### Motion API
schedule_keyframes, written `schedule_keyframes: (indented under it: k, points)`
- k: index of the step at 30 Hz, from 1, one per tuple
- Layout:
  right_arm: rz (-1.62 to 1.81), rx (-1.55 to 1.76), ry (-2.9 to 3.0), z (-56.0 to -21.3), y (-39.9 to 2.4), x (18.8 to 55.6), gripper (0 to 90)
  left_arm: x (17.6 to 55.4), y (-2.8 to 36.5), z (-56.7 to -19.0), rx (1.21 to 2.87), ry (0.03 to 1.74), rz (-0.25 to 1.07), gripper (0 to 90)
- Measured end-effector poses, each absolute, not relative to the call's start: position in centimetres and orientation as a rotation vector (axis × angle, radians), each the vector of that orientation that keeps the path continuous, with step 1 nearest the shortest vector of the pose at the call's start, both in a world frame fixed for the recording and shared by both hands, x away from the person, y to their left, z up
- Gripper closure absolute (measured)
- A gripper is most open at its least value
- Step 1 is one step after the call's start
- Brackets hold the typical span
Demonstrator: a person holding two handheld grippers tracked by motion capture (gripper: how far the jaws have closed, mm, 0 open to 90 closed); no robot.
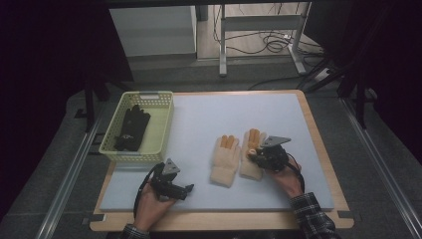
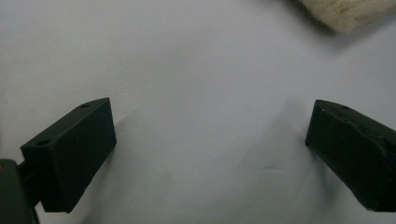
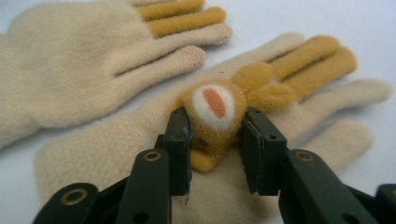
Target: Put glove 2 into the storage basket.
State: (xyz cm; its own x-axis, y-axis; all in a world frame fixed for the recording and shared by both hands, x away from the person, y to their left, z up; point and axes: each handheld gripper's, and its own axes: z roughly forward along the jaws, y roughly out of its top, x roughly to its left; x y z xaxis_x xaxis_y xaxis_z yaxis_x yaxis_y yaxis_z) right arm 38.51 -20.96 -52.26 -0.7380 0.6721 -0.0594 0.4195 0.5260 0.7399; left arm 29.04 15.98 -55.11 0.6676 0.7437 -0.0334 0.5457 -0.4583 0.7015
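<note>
the right cream glove [image 3: 140, 154] lay flat on the pale worktop [image 1: 199, 129], its fuzzy mustard animal patch [image 3: 215, 116] sitting between the jaws of the right tool [image 3: 215, 149]. the jaws stood at a middling gap, flanking the patch closely; whether the pads pressed on it i could not tell. the left cream glove [image 1: 225, 159] lay just beside it. well apart, the left tool [image 1: 189, 189] rested wide open over bare worktop. black gloves [image 1: 132, 128] lay in the yellow basket [image 1: 161, 127].

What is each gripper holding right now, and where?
Right gripper pinches the mustard felt animal head on the right cream knit glove; left gripper holds nothing.
</note>
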Motion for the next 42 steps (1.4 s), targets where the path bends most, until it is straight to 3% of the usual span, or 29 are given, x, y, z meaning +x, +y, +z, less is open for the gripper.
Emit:
schedule_keyframes:
  k: [12,20,30,35,42]
  points:
    - [1.248,0.916,2.402,-47.5,-21.0,35.4,65.6,29.0,16.0,-55.1,2.180,0.990,0.363,2.0]
    - [1.353,0.874,2.450,-44.8,-18.1,34.5,65.2,29.1,16.0,-55.1,2.179,0.989,0.366,2.0]
    - [1.204,0.876,2.479,-48.6,-13.3,36.0,63.3,29.0,16.0,-55.1,2.181,0.987,0.365,2.0]
    - [1.164,0.895,2.492,-50.9,-12.3,36.5,54.1,29.0,16.0,-55.1,2.179,0.989,0.363,2.1]
    - [1.191,0.886,2.464,-49.7,-13.4,36.2,45.1,29.0,16.0,-55.1,2.181,0.987,0.365,2.0]
